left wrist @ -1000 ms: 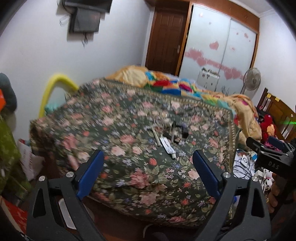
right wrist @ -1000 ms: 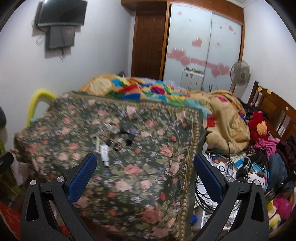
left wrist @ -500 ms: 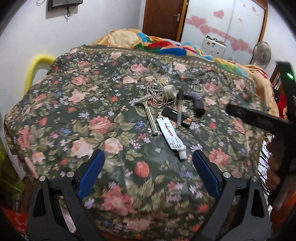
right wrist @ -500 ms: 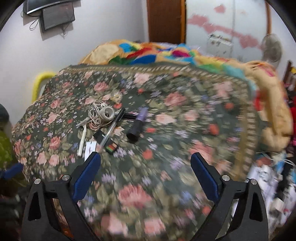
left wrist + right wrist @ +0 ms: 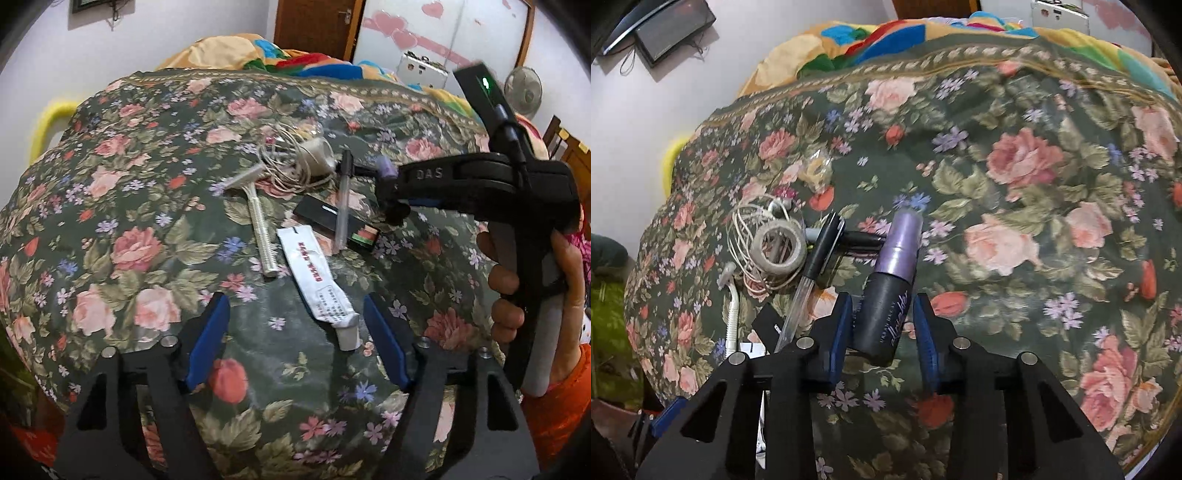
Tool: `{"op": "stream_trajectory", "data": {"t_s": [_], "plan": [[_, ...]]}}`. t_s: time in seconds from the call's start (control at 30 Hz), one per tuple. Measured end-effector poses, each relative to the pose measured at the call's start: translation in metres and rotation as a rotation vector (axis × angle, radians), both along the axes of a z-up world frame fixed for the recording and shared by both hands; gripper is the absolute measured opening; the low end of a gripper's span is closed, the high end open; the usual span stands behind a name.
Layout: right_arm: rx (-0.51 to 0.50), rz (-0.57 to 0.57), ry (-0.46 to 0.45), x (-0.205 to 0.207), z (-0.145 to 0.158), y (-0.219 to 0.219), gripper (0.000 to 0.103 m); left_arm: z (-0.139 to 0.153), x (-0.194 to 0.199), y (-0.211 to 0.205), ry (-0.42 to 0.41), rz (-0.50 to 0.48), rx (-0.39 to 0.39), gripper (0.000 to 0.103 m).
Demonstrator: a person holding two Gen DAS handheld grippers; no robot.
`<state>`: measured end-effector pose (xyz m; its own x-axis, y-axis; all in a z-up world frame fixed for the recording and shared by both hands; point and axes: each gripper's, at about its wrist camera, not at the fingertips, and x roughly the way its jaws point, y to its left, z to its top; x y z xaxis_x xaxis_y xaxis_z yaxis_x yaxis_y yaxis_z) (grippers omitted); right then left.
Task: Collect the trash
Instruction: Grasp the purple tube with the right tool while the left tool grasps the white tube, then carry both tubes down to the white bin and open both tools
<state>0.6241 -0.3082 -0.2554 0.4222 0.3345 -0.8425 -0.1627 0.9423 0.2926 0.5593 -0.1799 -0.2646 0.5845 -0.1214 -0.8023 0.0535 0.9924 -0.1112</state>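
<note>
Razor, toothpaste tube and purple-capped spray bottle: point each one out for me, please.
Razor (image 5: 260, 229): left wrist view, middle of its white handle.
Toothpaste tube (image 5: 314, 273): left wrist view, on the printed body.
Spray bottle (image 5: 886, 306): right wrist view, dark body between the closing jaws.

**Trash items on floral bedspread**

Purple-and-black spray bottle (image 5: 890, 291): lying on its side, purple cap pointing away, black body printed with white lettering. White squeeze tube (image 5: 317, 280) with red print: flat, cap end toward the camera. Disposable razor (image 5: 255, 214): pale, head away, just left of the tube. Tangled white earphone cord (image 5: 284, 166) around a tape roll (image 5: 781, 249). Clear pen (image 5: 343, 199) with black cap, lying across a black eyeshadow palette (image 5: 336, 221), its lid open.
</note>
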Motion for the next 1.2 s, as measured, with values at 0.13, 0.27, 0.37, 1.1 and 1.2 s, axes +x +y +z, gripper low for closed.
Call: {"op": "stream_trajectory", "data": {"t_s": [0.13,0.27,0.37,1.1,1.2], "plan": [[-0.05,0.014,-0.031,-0.006,0.001,0.005,0.028,-0.01,0.006,-0.011,0.045,-0.008,0.003,0.056],[-0.064,0.02,-0.028,-0.021,0.002,-0.004,0.025,-0.017,0.011,-0.016,0.061,0.017,0.009,0.039],[-0.091,0.015,-0.032,-0.036,0.003,-0.009,0.025,-0.019,0.01,-0.019,0.053,0.049,0.017,0.027],[-0.132,0.035,-0.153,-0.146,0.105,0.004,0.024,0.109,-0.088,0.017,-0.08,0.011,-0.037,0.017],[-0.123,0.051,-0.189,-0.164,0.127,0.016,0.024,0.133,-0.114,0.033,-0.118,0.024,-0.034,0.017]]}}
